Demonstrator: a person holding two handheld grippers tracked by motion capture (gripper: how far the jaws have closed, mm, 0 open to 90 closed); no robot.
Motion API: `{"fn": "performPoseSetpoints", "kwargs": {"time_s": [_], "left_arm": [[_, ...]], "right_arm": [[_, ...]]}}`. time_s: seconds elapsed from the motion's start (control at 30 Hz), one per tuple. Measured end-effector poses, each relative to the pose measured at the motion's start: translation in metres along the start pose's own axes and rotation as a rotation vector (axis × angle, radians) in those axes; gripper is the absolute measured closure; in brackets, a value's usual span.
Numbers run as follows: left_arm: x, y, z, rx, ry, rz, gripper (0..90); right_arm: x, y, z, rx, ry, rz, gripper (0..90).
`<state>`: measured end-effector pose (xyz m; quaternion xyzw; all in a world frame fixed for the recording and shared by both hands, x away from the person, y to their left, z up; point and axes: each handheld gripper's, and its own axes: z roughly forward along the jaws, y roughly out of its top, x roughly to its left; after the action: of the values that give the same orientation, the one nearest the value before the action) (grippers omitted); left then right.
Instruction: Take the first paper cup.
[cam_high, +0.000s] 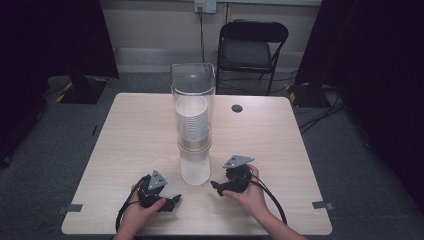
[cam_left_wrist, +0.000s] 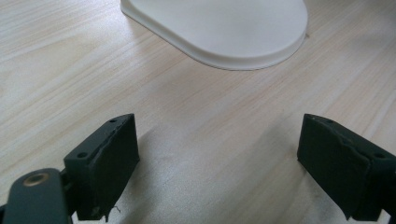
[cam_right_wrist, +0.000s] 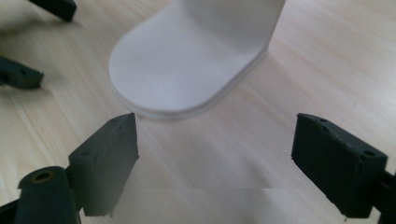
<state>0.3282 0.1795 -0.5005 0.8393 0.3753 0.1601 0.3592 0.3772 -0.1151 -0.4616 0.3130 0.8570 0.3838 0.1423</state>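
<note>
— How many grippers do we hold?
— Two: left gripper (cam_high: 172, 201) and right gripper (cam_high: 216, 187), both wide open, gripping nothing.
— And the dispenser (cam_high: 193, 125)?
— One, at twelve o'clock between them, holding one cup stack (cam_high: 192, 119), on the tabletop (cam_high: 135, 130).

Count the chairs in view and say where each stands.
1. A black folding chair stands on the floor beyond the table's far edge, near the wall. Others may be hidden in the dark sides.

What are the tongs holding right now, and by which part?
Nothing. Both the left tongs and the right tongs stand open over bare table, short of the white base of the cup dispenser.
</note>
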Motion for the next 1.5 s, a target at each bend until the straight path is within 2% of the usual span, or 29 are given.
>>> {"fn": "performPoseSetpoints", "kwargs": {"time_s": [0.13,0.3,0.57,0.63,0.87,1.07,1.17,1.37,1.4,1.5], "left_arm": [[0.000,0.000,0.000,0.001,0.000,0.001,12.1],[0.000,0.000,0.000,0.000,0.000,0.000,12.1],[0.000,0.000,0.000,0.001,-0.001,0.000,12.1],[0.000,0.000,0.000,0.000,0.000,0.000,12.1],[0.000,0.000,0.000,0.000,0.000,0.000,12.1],[0.000,0.000,0.000,0.000,-0.001,0.000,12.1],[0.000,0.000,0.000,0.000,-0.001,0.001,12.1],[0.002,-0.001,0.000,-0.003,-0.018,0.014,12.3],[0.002,0.000,-0.001,0.012,-0.010,0.023,12.3],[0.002,-0.001,-0.001,-0.002,-0.015,0.019,12.3]], "right_arm": [[-0.002,0.014,-0.005,-0.049,0.025,0.019,15.7],[-0.002,0.031,-0.007,-0.071,0.060,0.018,17.9],[0.003,0.054,-0.005,-0.139,0.068,-0.011,18.2],[0.004,0.059,-0.002,-0.157,0.076,-0.003,17.8],[0.008,0.070,0.009,-0.187,0.079,-0.016,18.4],[0.006,0.074,0.015,-0.236,0.081,0.006,23.1],[0.006,0.074,0.017,-0.252,0.081,-0.013,29.9],[0.007,0.072,0.020,-0.281,0.049,-0.075,32.7],[0.007,0.071,0.021,-0.283,0.057,-0.071,33.3],[0.007,0.064,0.026,-0.303,0.065,-0.057,35.0]]}}
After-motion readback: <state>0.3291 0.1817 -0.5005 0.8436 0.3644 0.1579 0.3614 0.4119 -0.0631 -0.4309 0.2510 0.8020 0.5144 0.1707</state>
